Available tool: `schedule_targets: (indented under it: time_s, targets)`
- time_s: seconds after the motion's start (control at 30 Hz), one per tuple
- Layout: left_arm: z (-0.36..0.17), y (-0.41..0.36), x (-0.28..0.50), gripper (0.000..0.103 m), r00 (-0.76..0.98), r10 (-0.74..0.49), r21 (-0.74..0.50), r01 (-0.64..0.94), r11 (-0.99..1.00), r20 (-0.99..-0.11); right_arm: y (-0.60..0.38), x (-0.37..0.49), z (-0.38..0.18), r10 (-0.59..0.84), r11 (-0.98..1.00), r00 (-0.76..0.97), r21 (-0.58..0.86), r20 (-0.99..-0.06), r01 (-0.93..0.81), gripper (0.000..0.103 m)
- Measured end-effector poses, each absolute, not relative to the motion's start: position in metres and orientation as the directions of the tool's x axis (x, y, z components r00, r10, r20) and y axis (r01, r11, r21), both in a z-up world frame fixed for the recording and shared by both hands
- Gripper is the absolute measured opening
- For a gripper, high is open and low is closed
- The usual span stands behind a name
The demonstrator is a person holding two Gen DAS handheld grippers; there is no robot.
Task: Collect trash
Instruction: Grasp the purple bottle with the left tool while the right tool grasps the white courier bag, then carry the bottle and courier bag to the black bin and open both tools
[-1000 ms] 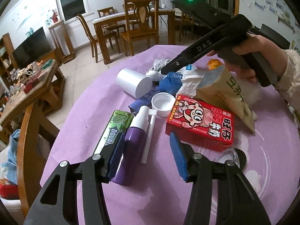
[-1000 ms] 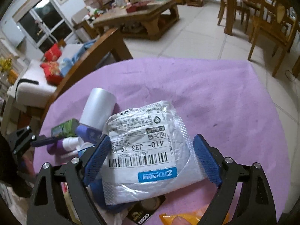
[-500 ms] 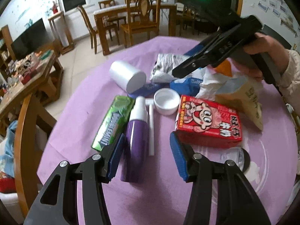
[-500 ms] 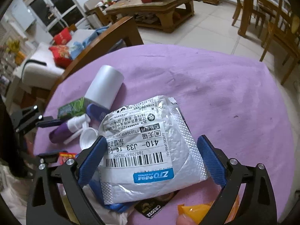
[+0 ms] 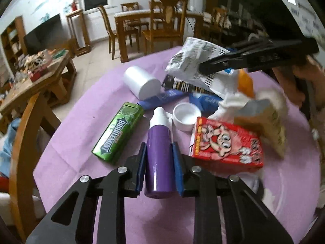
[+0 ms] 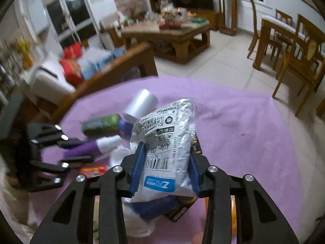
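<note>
Trash lies on a purple-clothed round table [image 5: 85, 146]. My left gripper [image 5: 159, 158] is shut on a purple spray bottle [image 5: 160, 156] with a white cap, lying on the cloth. My right gripper [image 6: 165, 162] is shut on a crumpled silver courier bag [image 6: 168, 134] and holds it lifted above the pile; the bag also shows in the left wrist view [image 5: 193, 61]. Nearby lie a green gum pack [image 5: 117, 134], a red snack box [image 5: 225, 144], a white cap [image 5: 186, 116], a white cylinder [image 5: 140, 83], blue wrappers [image 5: 162, 99] and a beige snack bag [image 5: 272, 128].
A wooden chair back [image 5: 26, 134] stands at the table's left edge. A low wooden coffee table [image 5: 38, 75] with clutter is on the left. A dining table with chairs [image 5: 154, 26] stands behind. A sofa with red cushions [image 6: 67, 69] shows in the right wrist view.
My left gripper moved forward and closed on the purple spray bottle. My right gripper closed on the silver courier bag, crumpling it, and lifted it off the pile.
</note>
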State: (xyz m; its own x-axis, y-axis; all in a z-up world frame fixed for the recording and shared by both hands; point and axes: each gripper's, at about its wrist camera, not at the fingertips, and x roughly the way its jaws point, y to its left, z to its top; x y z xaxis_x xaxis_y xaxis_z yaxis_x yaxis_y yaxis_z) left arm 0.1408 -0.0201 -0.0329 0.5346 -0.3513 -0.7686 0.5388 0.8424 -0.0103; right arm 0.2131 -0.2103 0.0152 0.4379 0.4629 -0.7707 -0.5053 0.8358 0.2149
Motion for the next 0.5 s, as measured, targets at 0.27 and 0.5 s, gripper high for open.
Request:
schedule_targets:
  time_s: [0.27, 0.5]
  targets:
    - [-0.028, -0.011, 0.126, 0.025, 0.562, -0.353, -0.046, 0.487, 0.872, -0.748, -0.256, 0.159, 0.053, 0.537, 0.828, 0.531, 0.288, -0.656, -0.482, 0.026]
    - [-0.01, -0.003, 0.102, 0.025, 0.617, -0.389, -0.098, 0.451, 0.887, -0.684, -0.309, 0.108, 0.079, 0.574, 0.819, 0.613, 0.355, -0.544, -0.451, 0.025]
